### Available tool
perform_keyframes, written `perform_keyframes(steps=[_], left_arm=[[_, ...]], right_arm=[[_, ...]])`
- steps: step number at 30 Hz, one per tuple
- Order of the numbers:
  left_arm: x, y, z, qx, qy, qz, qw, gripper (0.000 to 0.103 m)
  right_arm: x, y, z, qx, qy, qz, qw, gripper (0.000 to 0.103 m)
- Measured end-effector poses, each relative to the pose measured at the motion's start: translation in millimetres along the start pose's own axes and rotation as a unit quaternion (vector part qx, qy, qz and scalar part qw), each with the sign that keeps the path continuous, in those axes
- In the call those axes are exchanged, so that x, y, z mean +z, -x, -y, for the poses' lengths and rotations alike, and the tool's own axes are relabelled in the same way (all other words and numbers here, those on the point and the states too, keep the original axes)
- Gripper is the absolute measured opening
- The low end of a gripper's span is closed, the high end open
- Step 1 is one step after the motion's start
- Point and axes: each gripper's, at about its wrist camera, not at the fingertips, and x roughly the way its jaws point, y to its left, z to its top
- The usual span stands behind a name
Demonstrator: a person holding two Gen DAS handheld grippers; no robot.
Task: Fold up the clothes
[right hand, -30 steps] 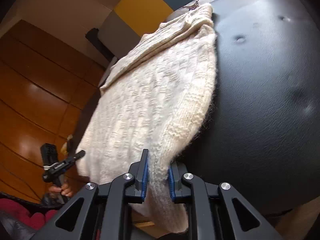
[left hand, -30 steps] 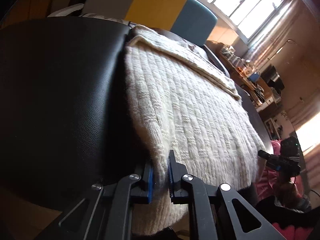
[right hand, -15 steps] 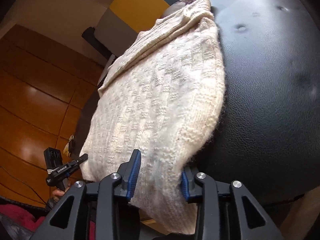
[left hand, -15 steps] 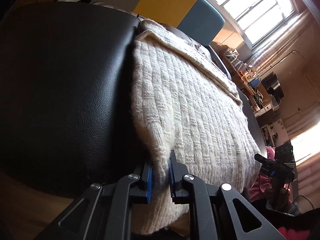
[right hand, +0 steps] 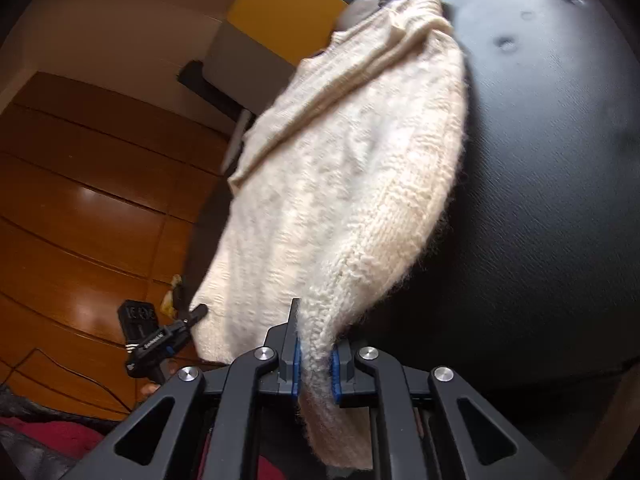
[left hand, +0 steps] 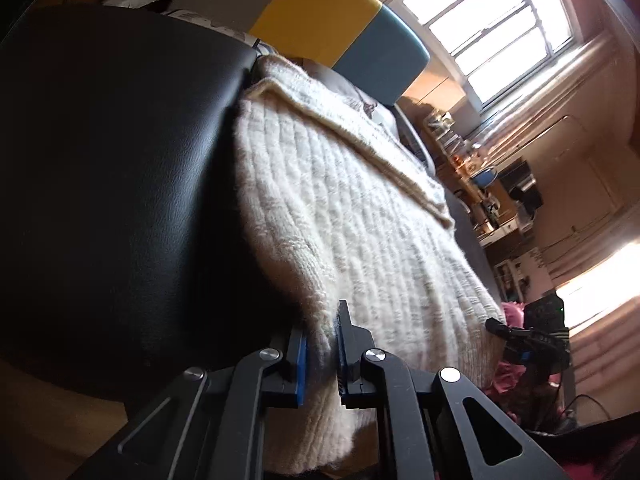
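We are working over a black leather cushion (left hand: 120, 184), dimpled on its right half, with a window (left hand: 492, 28) glaring beyond and wooden panels (right hand: 80, 208) shining to our left. A cream knitted sweater (left hand: 360, 220) is lying across the cushion, its near hem hanging over the edge toward us. Our left gripper (left hand: 322, 354) is pinching one hem corner; our right gripper (right hand: 314, 364) is clamping the other. The sweater's far end is blurring into a yellow and blue headboard (left hand: 340, 28) (neckline hard to make out). A cluttered desk (left hand: 480, 184) is sitting under the window.
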Motion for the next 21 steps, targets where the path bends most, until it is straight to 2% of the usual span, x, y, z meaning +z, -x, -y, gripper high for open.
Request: perform_keyframes(steps=[5, 10, 14, 21], left_arm=[[51.1, 11.4, 11.0, -0.075, 0.018, 0.041, 0.9962, 0.011], [111.2, 1.4, 23.8, -0.12, 0.021, 0.071, 0.99, 0.011], [158.7, -22.4, 25.7, -0.131, 0.027, 0.08, 0.9878, 0.011], [235.8, -80.1, 14.7, -0.124, 0.065, 0.096, 0.9855, 0.011]], right_arm=[[33.6, -2.0, -6.2, 0.055, -0.007, 0.022, 0.998, 0.009], [77.1, -9.7, -20.6, 0.084, -0.015, 0.056, 0.995, 0.009], [127.0, -20.5, -19.3, 0.085, -0.033, 0.085, 0.992, 0.009], [211.1, -39.1, 16.1, 0.069, -0.097, 0.133, 0.984, 0.009]])
